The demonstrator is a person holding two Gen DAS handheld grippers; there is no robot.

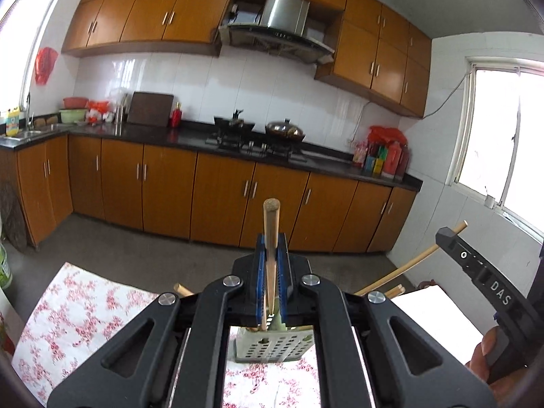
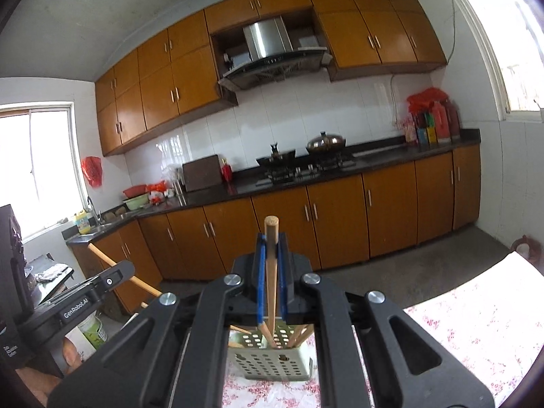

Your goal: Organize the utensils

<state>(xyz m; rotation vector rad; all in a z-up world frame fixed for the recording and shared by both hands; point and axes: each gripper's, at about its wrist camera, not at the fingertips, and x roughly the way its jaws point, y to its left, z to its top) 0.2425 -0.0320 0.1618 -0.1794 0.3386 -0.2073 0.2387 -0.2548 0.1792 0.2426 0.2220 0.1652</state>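
Both the left tongs [image 1: 271,255] and right tongs [image 2: 271,255] clench one wooden chopstick [image 1: 271,238] each, upright above the perforated holder [image 2: 268,362] on the floral-clothed bench [image 1: 85,309]

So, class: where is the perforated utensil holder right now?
The perforated utensil holder stands on the floral tablecloth, directly below both grippers, each shut on a chopstick.

Other chopsticks [image 2: 301,333] already leaned inside the perforated holder [image 2: 272,362], crowding its mouth. The floral tablecloth [image 2: 476,323] lay bare to the holder's right. The left gripper [image 2: 85,292] stood close on its left.
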